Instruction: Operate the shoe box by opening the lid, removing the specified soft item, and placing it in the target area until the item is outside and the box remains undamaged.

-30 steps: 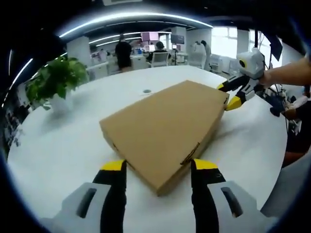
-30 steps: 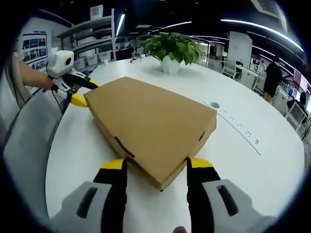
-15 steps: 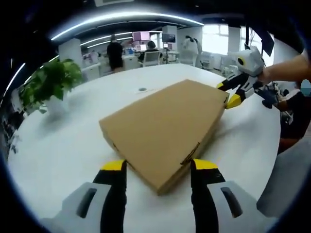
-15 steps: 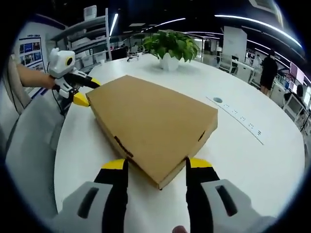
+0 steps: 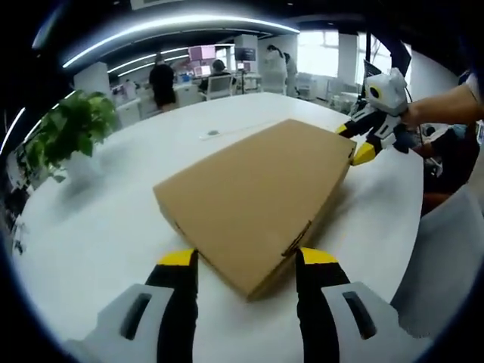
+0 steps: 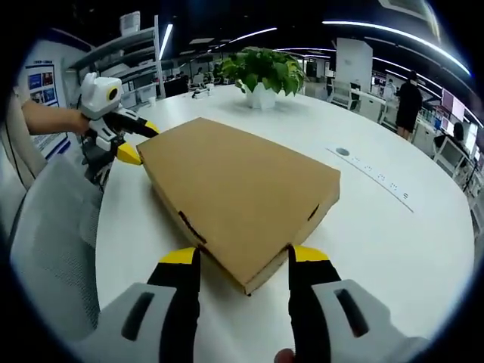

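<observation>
A flat brown cardboard shoe box (image 5: 253, 200) lies on the white round table (image 5: 91, 227) with its lid down. My left gripper (image 5: 247, 259) is open, and its yellow-tipped jaws straddle the near corner of the box. At the far right corner, my right gripper (image 5: 355, 142), held by a hand, is open around that corner. In the right gripper view the same box (image 6: 238, 189) fills the middle. My right gripper (image 6: 243, 255) straddles its near corner, and my left gripper (image 6: 130, 141) sits at the far left corner. The box's contents are hidden.
A potted green plant (image 5: 68, 136) (image 6: 261, 72) stands near the table's edge. A round cable port (image 6: 342, 151) is set into the table (image 6: 393, 227). A grey chair back (image 6: 45, 249) stands beside the table. People stand at desks in the office behind.
Both views have drifted a little with the hands. The box stays shut and still, and each gripper keeps its place at its corner.
</observation>
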